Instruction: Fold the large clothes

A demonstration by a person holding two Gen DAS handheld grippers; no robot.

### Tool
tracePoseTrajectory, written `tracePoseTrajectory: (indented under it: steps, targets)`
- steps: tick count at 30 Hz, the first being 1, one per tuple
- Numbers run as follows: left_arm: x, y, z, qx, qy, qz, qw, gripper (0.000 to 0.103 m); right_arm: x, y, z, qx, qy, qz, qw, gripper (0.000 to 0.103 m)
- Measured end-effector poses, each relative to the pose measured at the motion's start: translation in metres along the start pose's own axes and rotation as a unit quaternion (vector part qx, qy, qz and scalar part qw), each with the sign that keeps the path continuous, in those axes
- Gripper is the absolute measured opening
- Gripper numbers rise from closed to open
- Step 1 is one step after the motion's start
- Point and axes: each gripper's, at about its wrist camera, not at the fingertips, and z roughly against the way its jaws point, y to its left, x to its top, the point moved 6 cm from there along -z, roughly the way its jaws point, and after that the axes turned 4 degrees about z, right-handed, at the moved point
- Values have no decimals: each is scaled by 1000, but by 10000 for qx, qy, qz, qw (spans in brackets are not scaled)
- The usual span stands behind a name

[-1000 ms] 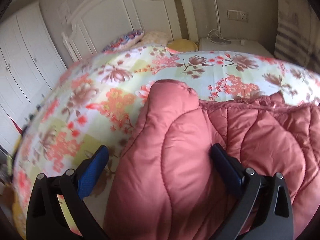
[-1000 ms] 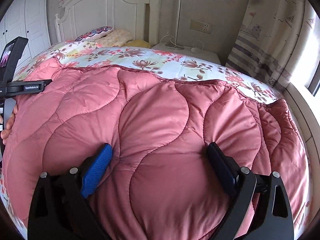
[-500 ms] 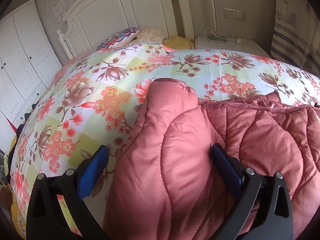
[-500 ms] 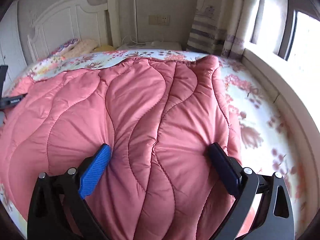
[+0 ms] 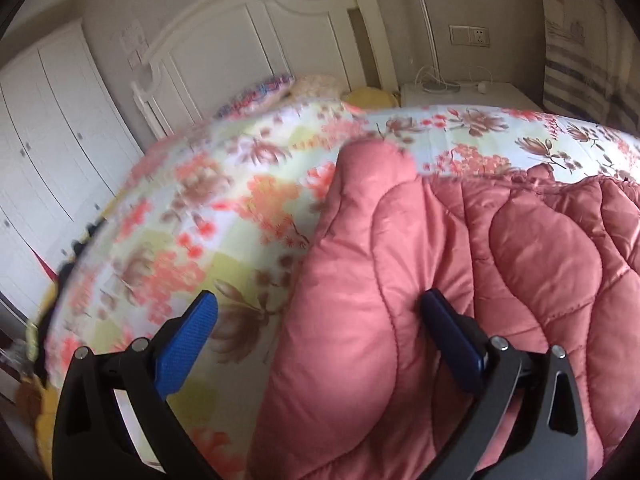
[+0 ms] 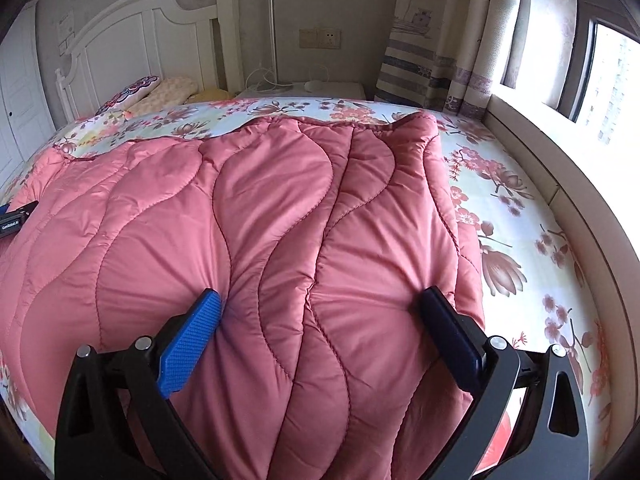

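Note:
A large pink quilted garment (image 6: pixel 280 208) lies spread across a bed with a floral sheet (image 6: pixel 520 208). In the left wrist view its left edge (image 5: pixel 400 260) runs between my fingers. My left gripper (image 5: pixel 320 320) is open over that edge, the right finger on the fabric and the left finger over the sheet (image 5: pixel 180 208). My right gripper (image 6: pixel 320 316) is open, both fingers resting on the garment's near right part. The other gripper's body (image 6: pixel 16 220) shows at the far left of the right wrist view.
A white headboard (image 6: pixel 140 44) and pillows (image 6: pixel 160 90) stand at the bed's far end. A white nightstand (image 6: pixel 304 90) with cables sits beside it. Curtains (image 6: pixel 440 40) and a window ledge (image 6: pixel 560 168) run along the right. White wardrobe doors (image 5: pixel 48 152) stand on the left.
The right wrist view has swung right, toward the garment's right edge and the window. The left wrist view has shifted slightly and is blurred. Both grippers stay open.

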Motion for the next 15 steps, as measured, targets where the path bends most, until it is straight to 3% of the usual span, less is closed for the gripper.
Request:
tracePoseTrajectory:
  steps: [4,8,11,15]
  targets:
    - [22,-21,48,-412,-615,-46,9972,101,-7,-8,46,469,-590,-423,9963,96]
    - [42,-76,75,-739,-969,-481,9914,101,-37,-21,94,491,-1022,-762,9906,96]
    - [42,-122,71,-805,-961,-898,9880,101,-73,-32,117,688,-1031,-1190,9851,96]
    - [21,-174,52,-800,-773,-1377,9842,101,-133,-38,122,1201,-437,-2017,9711,96]
